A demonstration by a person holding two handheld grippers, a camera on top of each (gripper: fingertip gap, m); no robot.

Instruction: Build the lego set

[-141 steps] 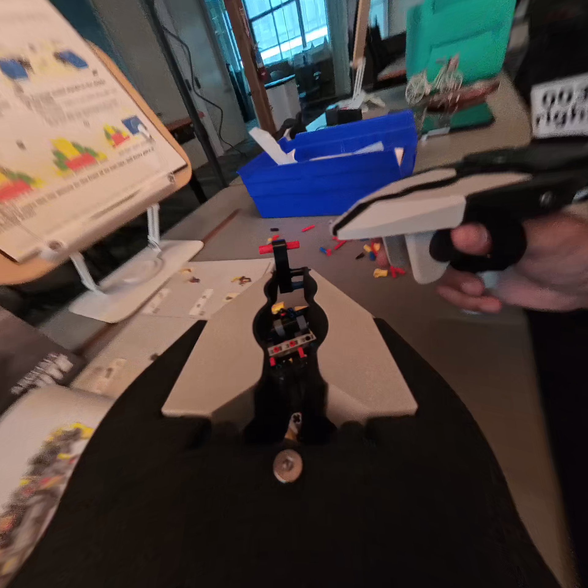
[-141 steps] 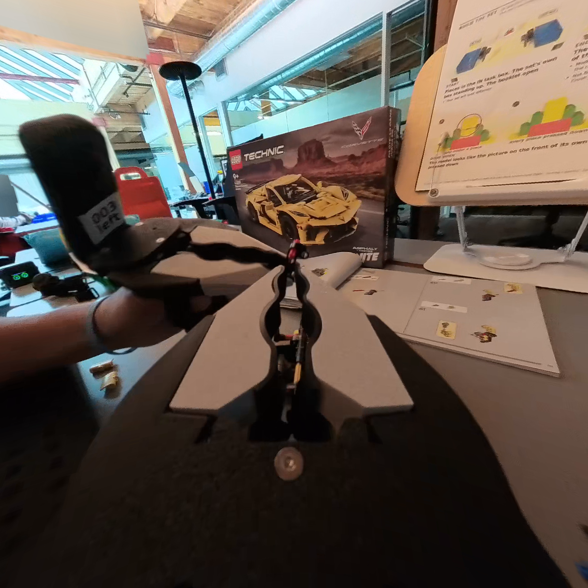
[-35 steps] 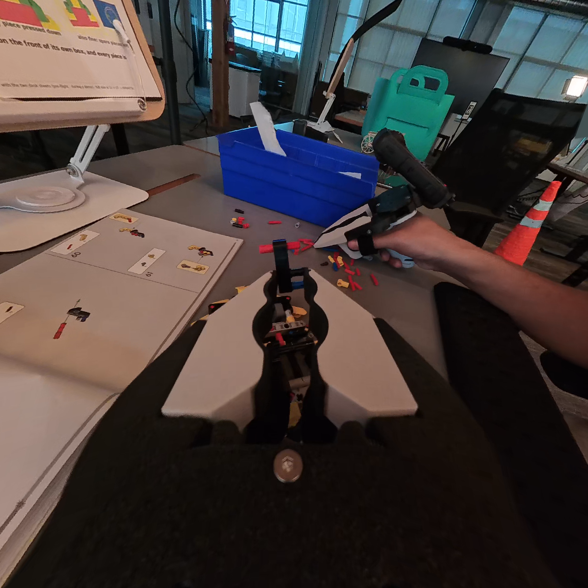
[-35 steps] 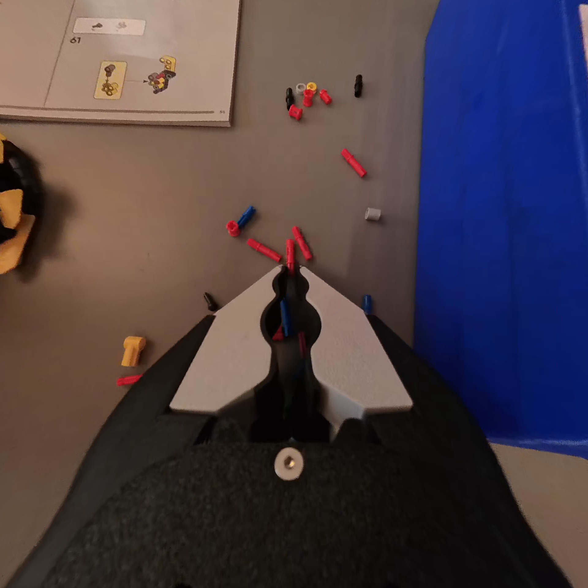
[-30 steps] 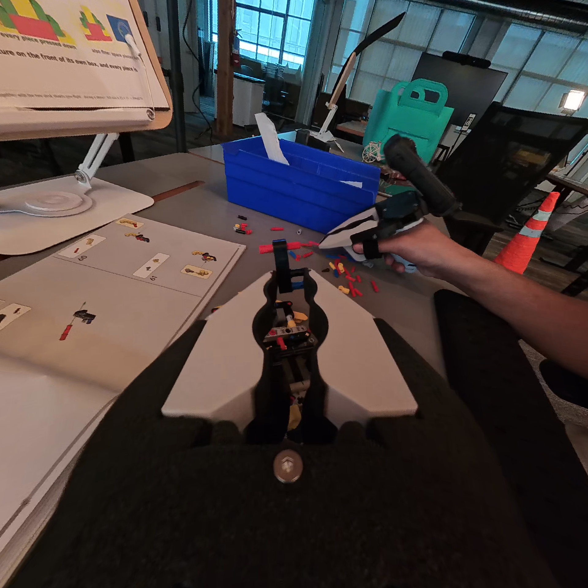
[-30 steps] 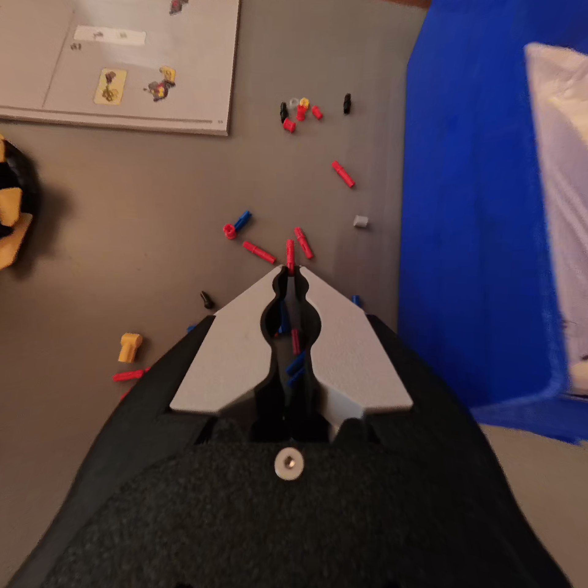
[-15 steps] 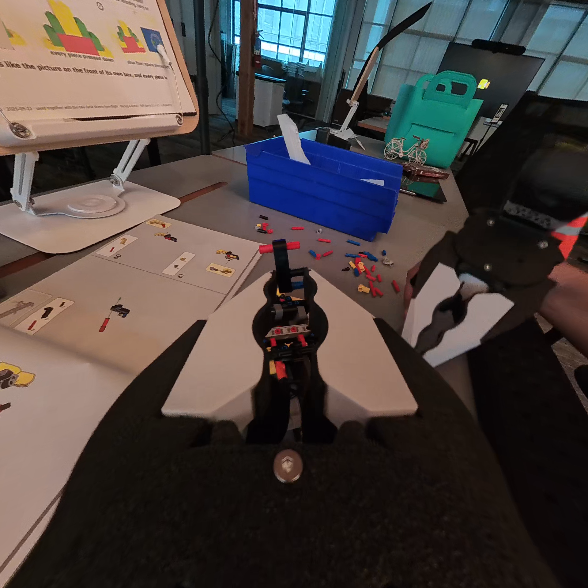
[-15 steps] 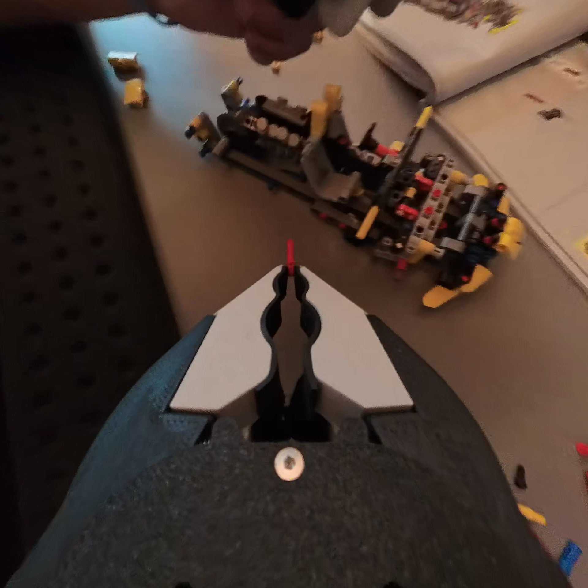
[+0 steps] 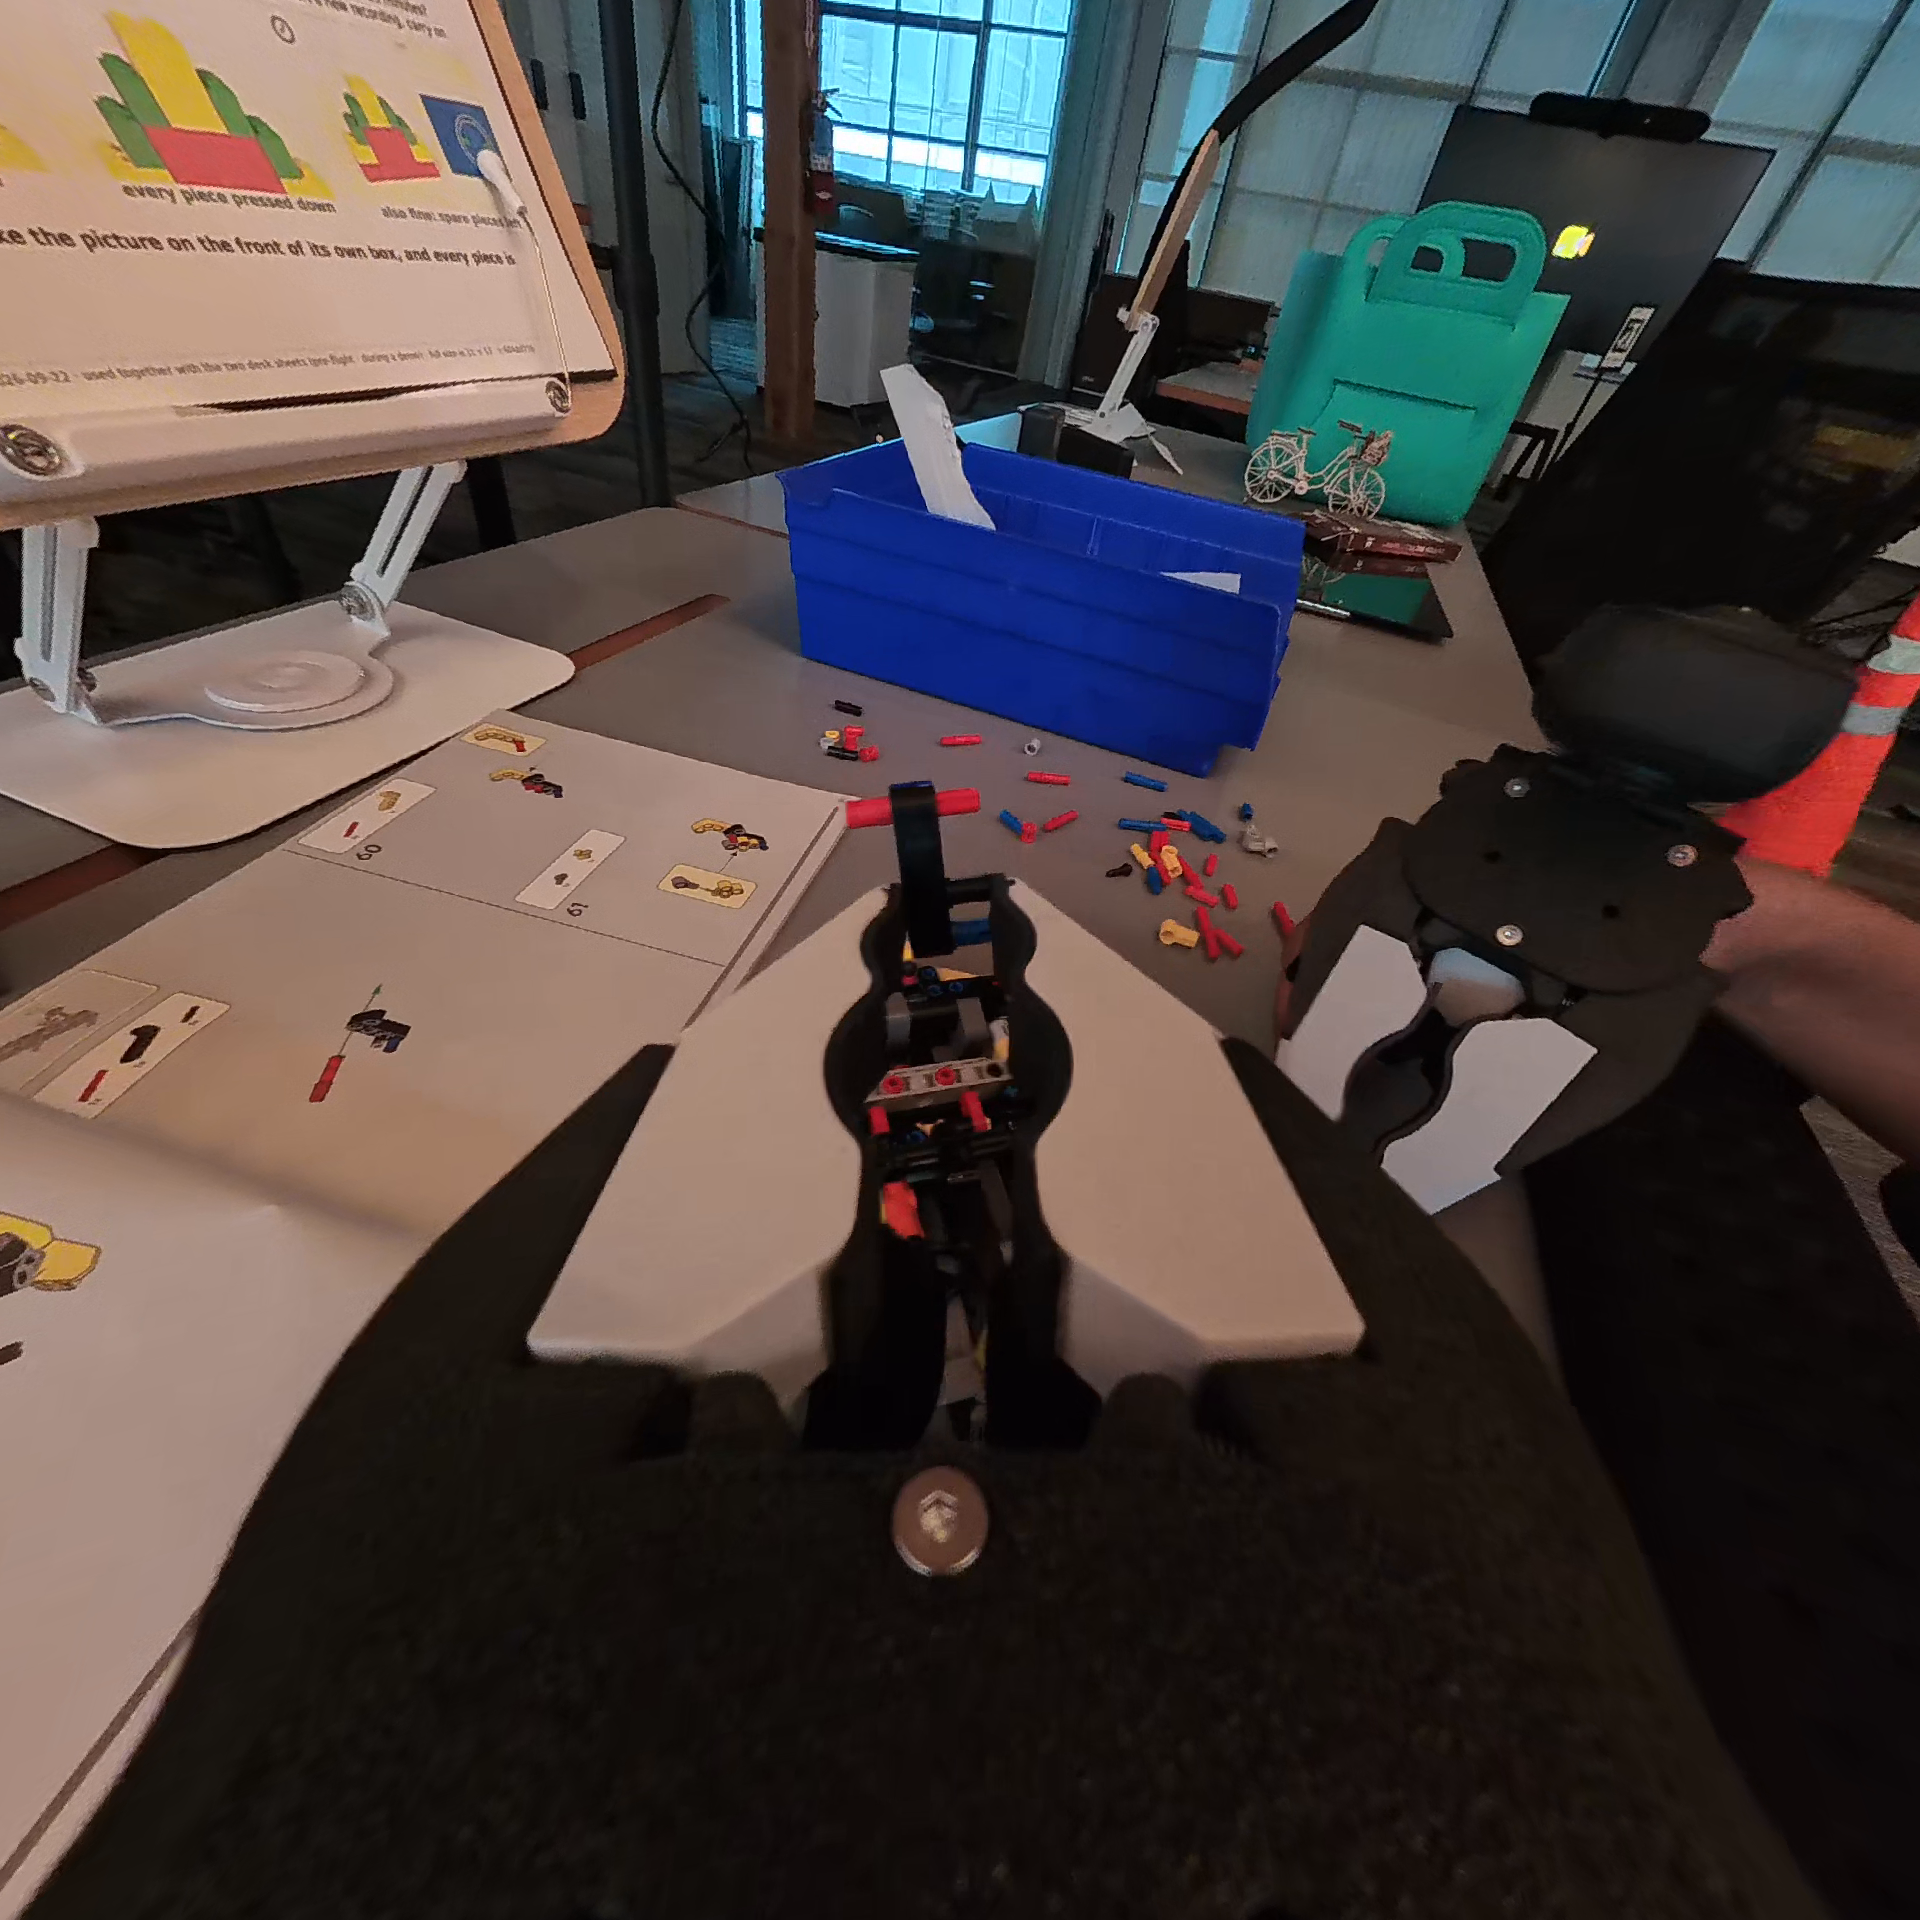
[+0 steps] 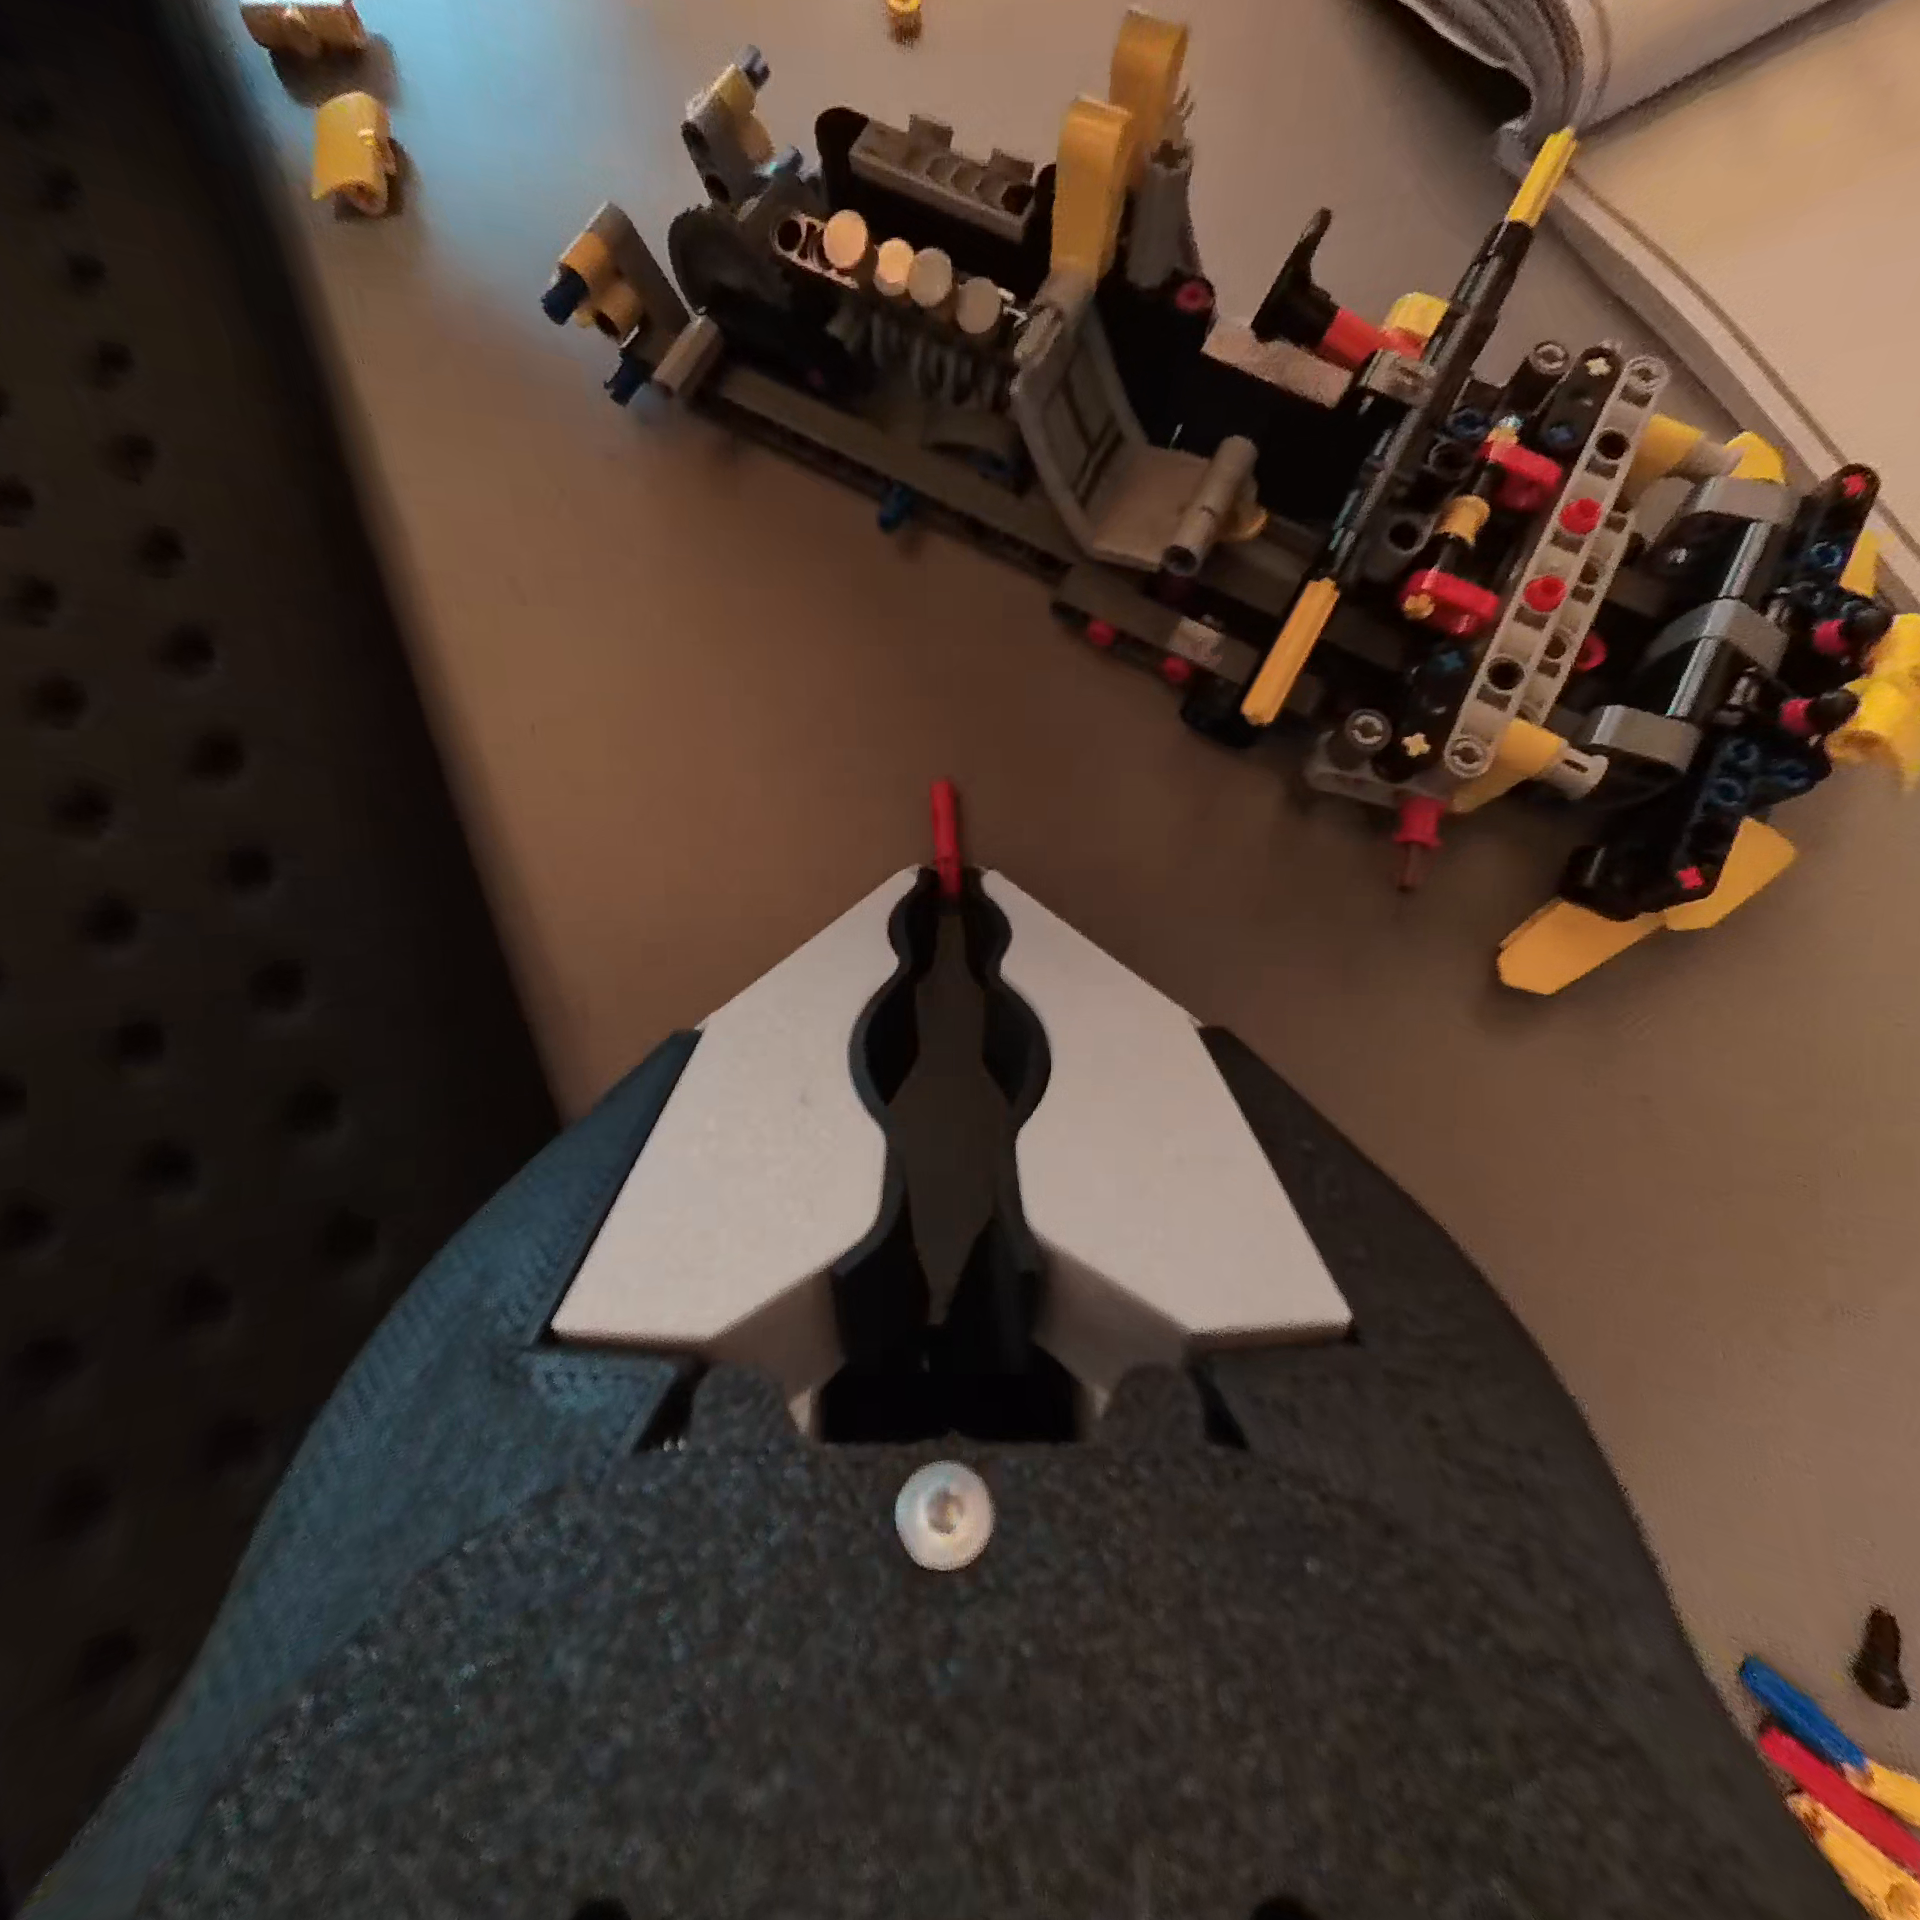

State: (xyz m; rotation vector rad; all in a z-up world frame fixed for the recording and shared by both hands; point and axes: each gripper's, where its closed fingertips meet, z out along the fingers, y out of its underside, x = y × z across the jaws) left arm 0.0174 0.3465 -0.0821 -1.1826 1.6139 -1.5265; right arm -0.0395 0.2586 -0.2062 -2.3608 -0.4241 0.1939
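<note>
Spanning both views, the grey counter point(image 9: 665, 644) carries an open instruction booklet point(image 9: 436, 935), a blue bin point(image 9: 1039, 613) and the half-built car chassis point(image 10: 1195, 447), which lies on its side just ahead of the right gripper point(image 10: 948, 883). Loose pins point(image 9: 1174, 852) are scattered in front of the bin. The left gripper point(image 9: 940, 904) has its jaws clenched on a black lever piece point(image 9: 920, 862) crossed by a red axle. The right jaws are pinched on a small red pin point(image 10: 943, 831).
</note>
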